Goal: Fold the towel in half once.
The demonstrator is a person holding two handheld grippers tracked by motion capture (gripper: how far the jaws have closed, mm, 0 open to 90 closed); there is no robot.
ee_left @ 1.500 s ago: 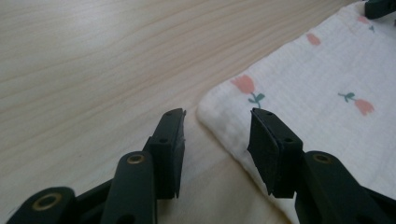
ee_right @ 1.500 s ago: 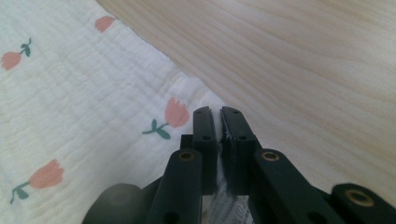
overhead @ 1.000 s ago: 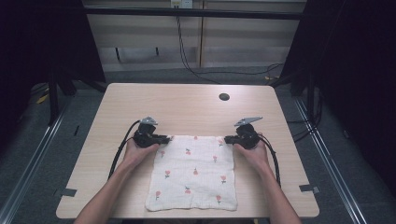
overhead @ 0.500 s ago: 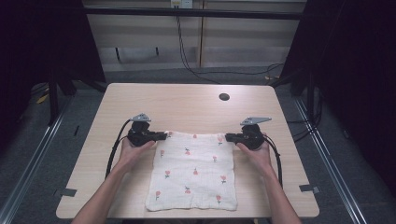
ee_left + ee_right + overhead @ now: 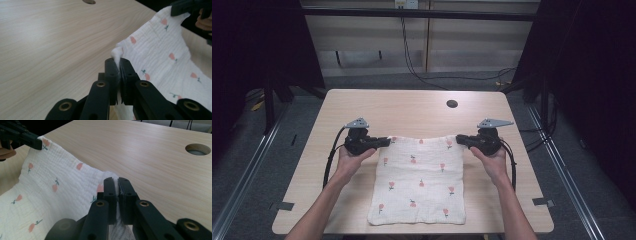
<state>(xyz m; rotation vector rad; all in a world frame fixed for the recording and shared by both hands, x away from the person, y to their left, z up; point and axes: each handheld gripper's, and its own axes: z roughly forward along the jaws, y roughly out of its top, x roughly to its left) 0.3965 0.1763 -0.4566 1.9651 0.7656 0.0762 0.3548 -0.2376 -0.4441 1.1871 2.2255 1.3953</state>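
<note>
Our left hand-held gripper (image 5: 382,142) pinches the far left corner of the white fruit-print cloth (image 5: 419,182), which lies spread on the worktop (image 5: 412,110), its far edge lifted, while our right hand-held gripper (image 5: 463,140) pinches its far right corner.

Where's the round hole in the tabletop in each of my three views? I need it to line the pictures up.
High view: the hole sits near the table's far edge, right of centre, beyond the cloth.
Left gripper view: it is cut off at the top edge, left of centre.
Right gripper view: it lies at the upper right.
Shared landmark: the white cloth with small red flowers, pinched at its far corners.
</note>
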